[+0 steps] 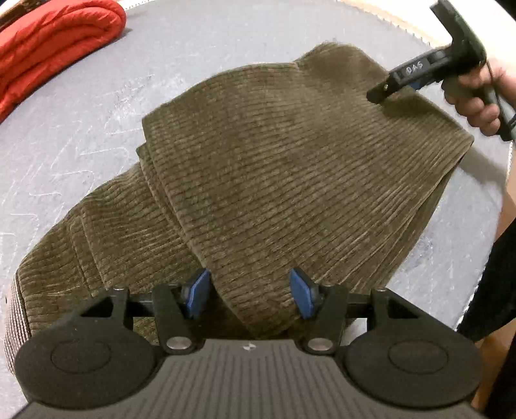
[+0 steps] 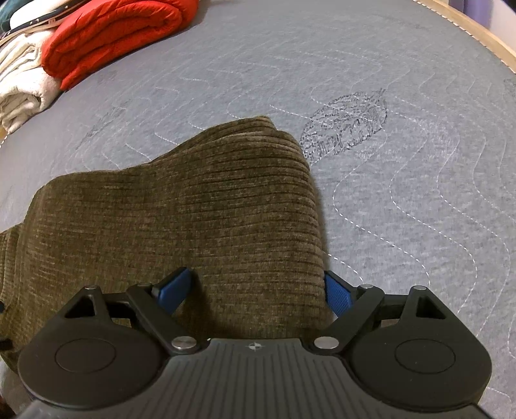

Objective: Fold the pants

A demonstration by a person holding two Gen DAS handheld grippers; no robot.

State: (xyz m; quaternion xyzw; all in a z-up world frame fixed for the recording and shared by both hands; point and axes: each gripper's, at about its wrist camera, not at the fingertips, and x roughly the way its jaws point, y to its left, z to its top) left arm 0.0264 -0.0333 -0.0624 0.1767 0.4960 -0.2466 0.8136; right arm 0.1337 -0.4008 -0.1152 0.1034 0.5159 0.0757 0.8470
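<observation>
Olive-brown corduroy pants (image 1: 274, 167) lie folded over on a grey quilted mattress (image 1: 225, 38). A doubled leg layer rests on top, and the pale striped waistband (image 1: 17, 316) shows at lower left. My left gripper (image 1: 250, 293) stands partly open, with a bunched fold of the pants between its blue pads (image 1: 196, 296); the cloth brushes them but is not visibly squeezed. Over the pants' right end (image 2: 193, 209) my right gripper (image 2: 256, 290) is wide open, cloth lying between its pads. The left wrist view shows that gripper (image 1: 377, 93) held by a hand (image 1: 474, 100).
A folded red blanket (image 2: 113, 32) and cream cloth (image 2: 22, 87) lie at the far left of the mattress (image 2: 403, 161). A wooden bed edge (image 2: 467, 29) runs along the far right. A dark leaf print (image 2: 348, 125) marks the mattress beyond the pants.
</observation>
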